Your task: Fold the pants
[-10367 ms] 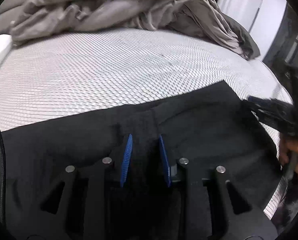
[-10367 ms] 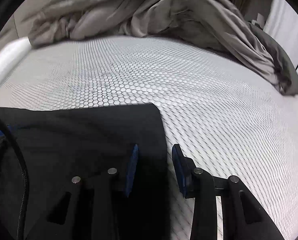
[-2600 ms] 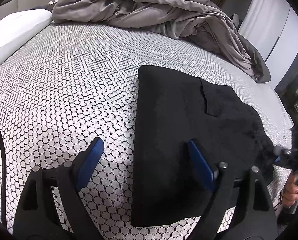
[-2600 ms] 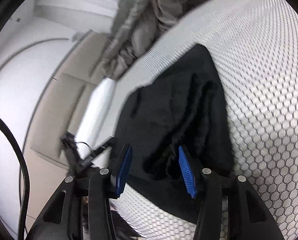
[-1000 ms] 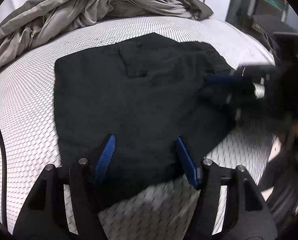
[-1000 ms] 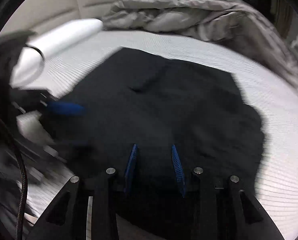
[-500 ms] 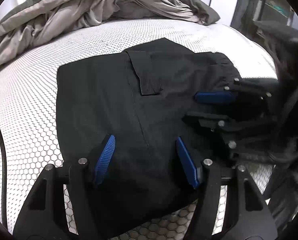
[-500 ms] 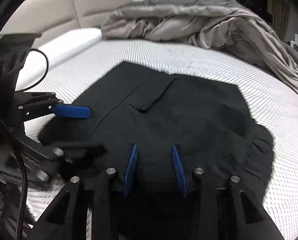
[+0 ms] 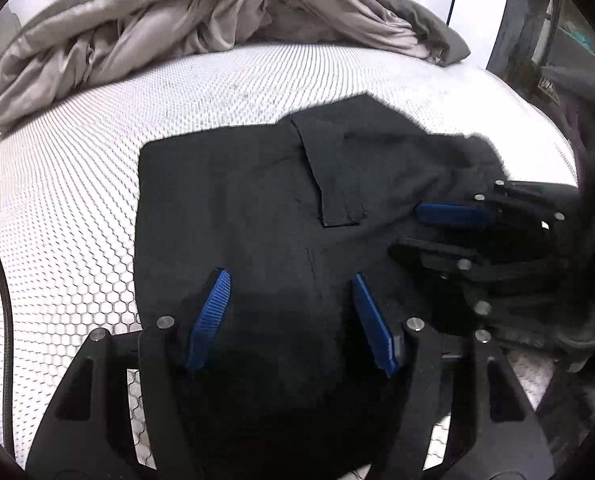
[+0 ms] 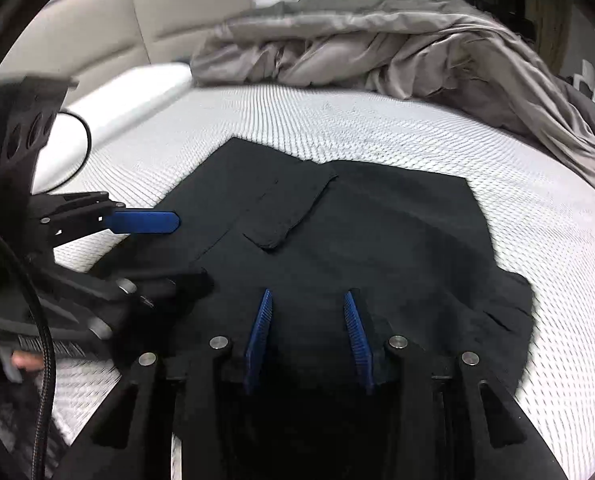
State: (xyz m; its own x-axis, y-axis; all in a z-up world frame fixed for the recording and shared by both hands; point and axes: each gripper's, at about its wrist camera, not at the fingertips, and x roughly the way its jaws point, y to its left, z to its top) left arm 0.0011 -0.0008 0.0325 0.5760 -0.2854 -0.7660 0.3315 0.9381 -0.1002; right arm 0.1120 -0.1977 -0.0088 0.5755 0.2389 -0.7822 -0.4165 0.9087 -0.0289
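The black pants (image 9: 257, 208) lie folded in a flat, compact rectangle on the white honeycomb mattress (image 9: 57, 200), a pocket flap (image 9: 337, 184) facing up. My left gripper (image 9: 289, 276) hovers open over their near edge, its blue pads wide apart above the cloth. At the right of that view my right gripper (image 9: 405, 232) reaches in over the bunched waist end. In the right wrist view the pants (image 10: 377, 232) fill the middle. The right gripper (image 10: 308, 295) stands over their near edge, pads apart and clamping nothing. The left gripper (image 10: 191, 248) comes in from the left.
A crumpled grey duvet (image 9: 217, 12) (image 10: 377, 40) is heaped at the far end of the bed. A white pillow (image 10: 125, 100) and a beige headboard (image 10: 97, 32) lie to the left. The mattress ends at the right beside dark furniture (image 9: 537, 40). A person's fingers (image 10: 25, 360) hold the left gripper's handle.
Both grippers have slid a little sideways along the near edge of the pants. The right pads stand slightly wider apart. The pants lie as before.
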